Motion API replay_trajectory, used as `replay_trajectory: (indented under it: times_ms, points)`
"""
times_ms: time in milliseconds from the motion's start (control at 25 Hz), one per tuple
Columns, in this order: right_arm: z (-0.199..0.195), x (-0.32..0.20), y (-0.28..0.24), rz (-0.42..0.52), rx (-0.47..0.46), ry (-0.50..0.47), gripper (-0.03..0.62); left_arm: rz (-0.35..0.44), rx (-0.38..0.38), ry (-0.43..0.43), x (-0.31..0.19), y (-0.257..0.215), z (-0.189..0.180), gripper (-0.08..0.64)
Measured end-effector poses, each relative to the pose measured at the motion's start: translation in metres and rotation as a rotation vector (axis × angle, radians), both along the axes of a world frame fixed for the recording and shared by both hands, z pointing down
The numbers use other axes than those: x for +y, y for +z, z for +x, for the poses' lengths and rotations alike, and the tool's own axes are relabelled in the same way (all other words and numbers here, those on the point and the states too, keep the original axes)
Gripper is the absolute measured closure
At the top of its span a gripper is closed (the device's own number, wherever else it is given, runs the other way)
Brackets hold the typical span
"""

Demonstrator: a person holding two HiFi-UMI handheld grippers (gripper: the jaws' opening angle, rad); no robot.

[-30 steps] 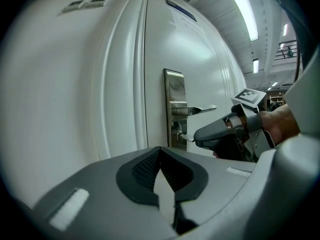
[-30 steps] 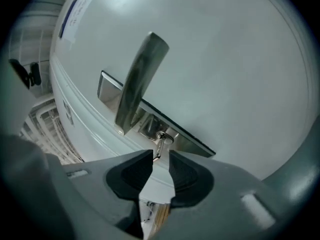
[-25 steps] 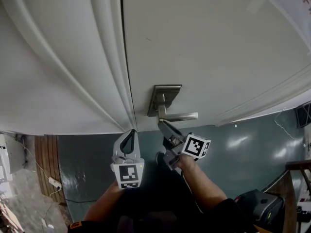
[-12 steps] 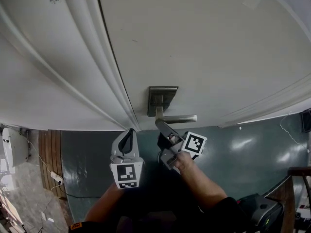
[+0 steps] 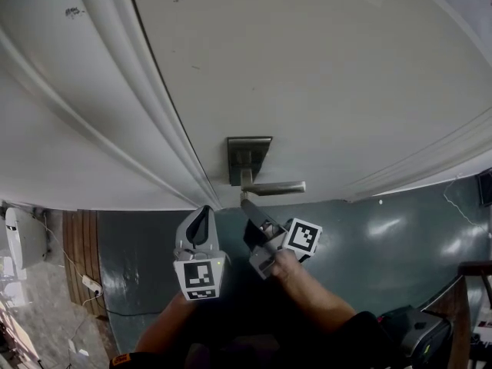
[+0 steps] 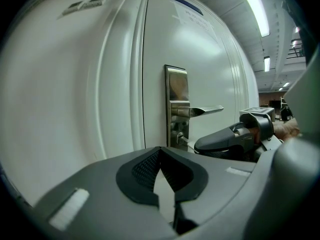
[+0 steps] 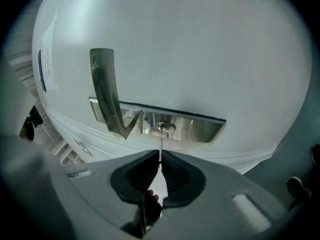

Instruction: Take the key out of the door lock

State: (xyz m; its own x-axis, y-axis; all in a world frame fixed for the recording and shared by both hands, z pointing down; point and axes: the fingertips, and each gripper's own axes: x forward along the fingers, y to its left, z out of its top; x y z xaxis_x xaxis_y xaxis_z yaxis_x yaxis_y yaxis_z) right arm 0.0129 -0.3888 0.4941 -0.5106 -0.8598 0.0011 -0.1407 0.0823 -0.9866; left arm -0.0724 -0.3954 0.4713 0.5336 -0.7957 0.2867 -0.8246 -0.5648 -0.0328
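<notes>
A brushed-metal lock plate [image 5: 247,158] with a lever handle [image 5: 275,187] is mounted on the white door [image 5: 323,75]. A thin key [image 7: 160,145] sticks out of the keyhole cylinder [image 7: 165,127] below the handle. My right gripper [image 7: 160,159] is shut on the key's outer end; in the head view the right gripper [image 5: 244,201] points up under the handle. The left gripper view shows the key [image 6: 186,141] running from the plate [image 6: 177,89] into those jaws. My left gripper [image 5: 203,210] hangs shut and empty to the left, off the door.
The door frame's moulding [image 5: 131,75] runs diagonally at left, close to the left gripper. Below lies a dark teal floor [image 5: 384,237], with a cable and socket strip [image 5: 91,285] at far left and a black object [image 5: 415,329] at the lower right.
The lock plate and handle have drifted left and down in the head view. Both grippers shifted slightly left with it; the right one stays under the handle.
</notes>
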Motion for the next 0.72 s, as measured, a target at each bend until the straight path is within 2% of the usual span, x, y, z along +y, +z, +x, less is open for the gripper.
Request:
replay_trajectory:
  times_ms: [400,720]
  points:
    - [-0.001,0.029,0.005,-0.024,0.040,0.011,0.580,-0.008,0.035,0.044,0.006,-0.002,0.006,0.541]
    - [-0.010,0.045,0.004,-0.038,0.093,0.018,0.580,-0.044,0.093,0.069,0.018,0.007,-0.003,0.541]
